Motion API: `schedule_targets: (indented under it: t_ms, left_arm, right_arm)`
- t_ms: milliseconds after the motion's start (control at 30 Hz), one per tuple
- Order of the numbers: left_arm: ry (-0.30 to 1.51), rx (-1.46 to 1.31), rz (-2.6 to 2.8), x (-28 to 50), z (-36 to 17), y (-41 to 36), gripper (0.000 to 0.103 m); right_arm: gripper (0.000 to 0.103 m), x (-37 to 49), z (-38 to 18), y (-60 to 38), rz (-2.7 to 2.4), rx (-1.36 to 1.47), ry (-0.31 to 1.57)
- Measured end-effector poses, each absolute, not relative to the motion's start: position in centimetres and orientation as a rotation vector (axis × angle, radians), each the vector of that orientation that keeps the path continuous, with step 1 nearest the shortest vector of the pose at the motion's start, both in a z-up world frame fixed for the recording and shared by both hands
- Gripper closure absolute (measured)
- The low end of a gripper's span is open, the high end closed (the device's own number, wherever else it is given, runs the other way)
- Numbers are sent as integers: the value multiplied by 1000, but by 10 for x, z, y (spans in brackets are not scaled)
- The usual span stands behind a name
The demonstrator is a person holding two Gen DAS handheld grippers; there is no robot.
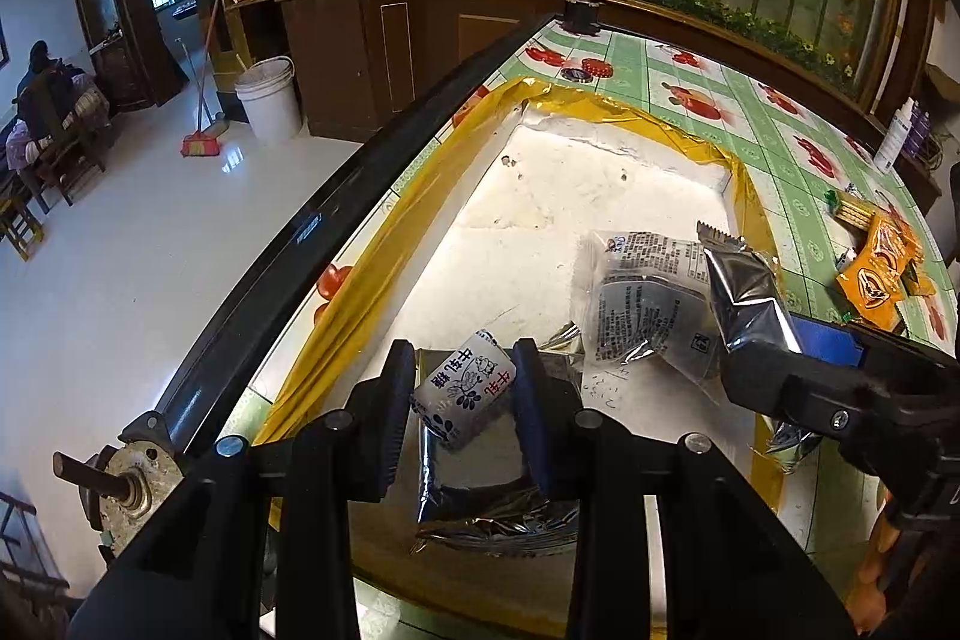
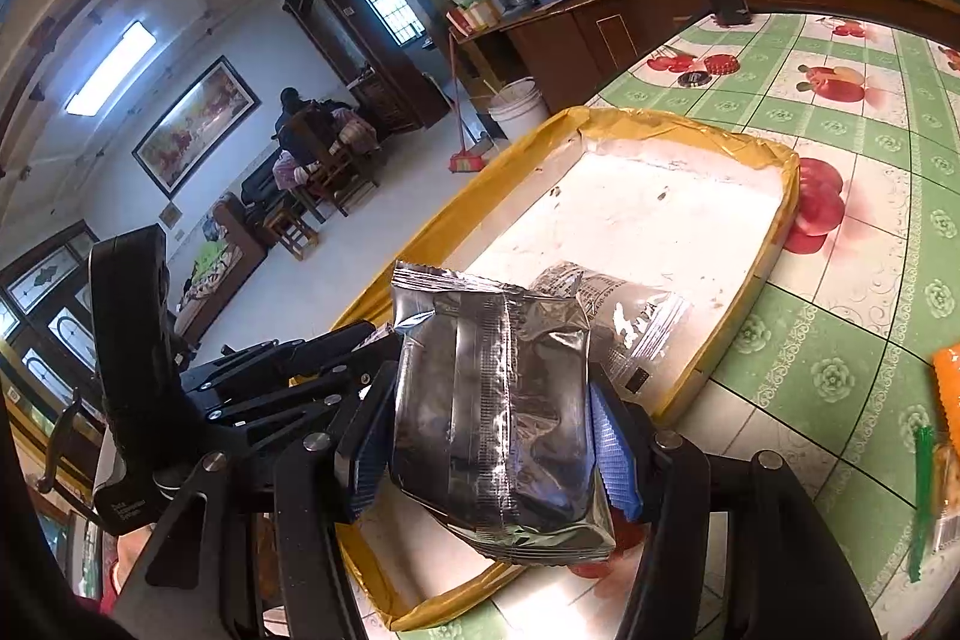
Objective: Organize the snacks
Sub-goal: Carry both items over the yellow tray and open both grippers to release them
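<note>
A shallow white tray with yellow-taped rim (image 1: 606, 109) (image 2: 690, 130) lies on the patterned tablecloth. My left gripper (image 1: 462, 394) is shut on a small white milk candy (image 1: 465, 394), held over the tray's near end above a silver packet (image 1: 480, 478). A clear printed snack bag (image 1: 648, 304) (image 2: 630, 322) rests in the tray. My right gripper (image 2: 489, 424) is shut on a silver foil snack packet (image 2: 498, 412) (image 1: 750, 298), held just above the tray's near side. The left gripper's body (image 2: 240, 388) shows at the left of the right wrist view.
Orange snack packets (image 1: 876, 274) and a cracker pack lie on the tablecloth right of the tray; an orange pack (image 2: 948, 388) sits at the right edge. Bottle caps (image 1: 591, 69) lie beyond the tray. The table's dark edge (image 1: 336, 214) drops to the floor on the left.
</note>
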State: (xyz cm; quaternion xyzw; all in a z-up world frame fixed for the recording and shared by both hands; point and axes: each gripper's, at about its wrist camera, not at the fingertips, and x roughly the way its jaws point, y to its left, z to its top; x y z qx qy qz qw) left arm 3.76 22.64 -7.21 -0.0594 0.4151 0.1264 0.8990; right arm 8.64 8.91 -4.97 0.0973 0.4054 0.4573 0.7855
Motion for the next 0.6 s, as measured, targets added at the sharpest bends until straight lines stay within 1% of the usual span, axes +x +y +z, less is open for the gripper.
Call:
schedule_targets:
  t_ms: [200, 433, 467, 500, 533, 567, 600]
  left_arm:
    - [865, -119, 272, 39, -73, 227, 72]
    - [873, -143, 282, 37, -73, 231, 70]
    - [875, -139, 287, 37, -72, 231, 66]
    - [873, -134, 294, 36, -72, 231, 56]
    - [865, -127, 299, 34, -70, 230, 51]
    - [858, -121, 302, 34, -68, 229, 41]
    - [850, -114, 306, 33, -66, 227, 36]
  right_arm:
    - [43, 88, -52, 97, 981, 180, 875]
    - [38, 87, -51, 96, 969, 183, 875]
    - [37, 86, -51, 95, 969, 185, 873]
    - [37, 87, -51, 94, 967, 188, 872]
    - [36, 87, -50, 93, 961, 189, 872]
    - [34, 87, -50, 91, 955, 193, 870]
    - [30, 87, -49, 89, 952, 199, 866]
